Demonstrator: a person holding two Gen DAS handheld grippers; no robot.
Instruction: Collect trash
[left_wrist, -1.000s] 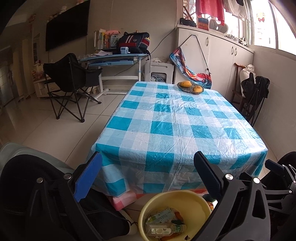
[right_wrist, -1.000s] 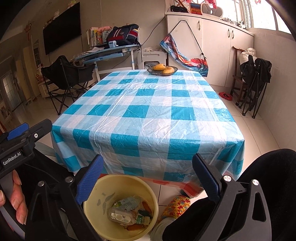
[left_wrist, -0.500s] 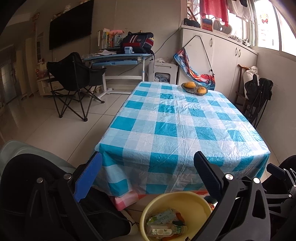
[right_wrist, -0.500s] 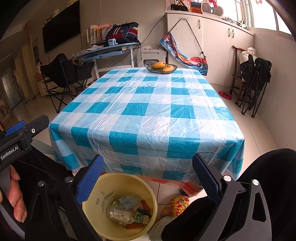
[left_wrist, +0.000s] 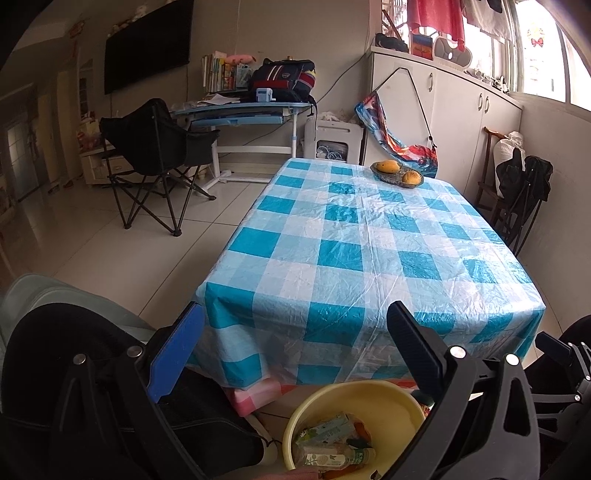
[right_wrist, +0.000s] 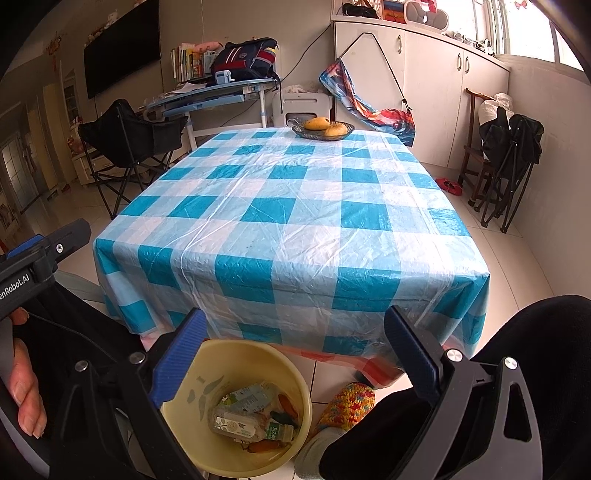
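A yellow bin (right_wrist: 192, 384) (left_wrist: 410, 398) stands on the floor in front of the table, holding a plastic bottle (right_wrist: 236, 426) (left_wrist: 332, 458), a carton (right_wrist: 247, 397) and other scraps. My right gripper (right_wrist: 295, 332) is open above the bin's far rim, nothing between its fingers. My left gripper (left_wrist: 295, 332) is open too, raised in front of the table's near edge, with the bin below and to its right. The left gripper's body (right_wrist: 40, 254) shows at the left of the right wrist view, held by a hand (right_wrist: 22, 391).
The table has a blue and white checked cloth (right_wrist: 295, 206) (left_wrist: 369, 251) and a bowl of fruit (right_wrist: 323, 127) (left_wrist: 397, 173) at its far end. A folding chair (left_wrist: 155, 147) stands left, folded chairs (right_wrist: 506, 155) right. A knitted slipper (right_wrist: 347, 404) lies beside the bin.
Both grippers have risen and drawn back slightly, so the table sits a little lower in both views. Both stay open.
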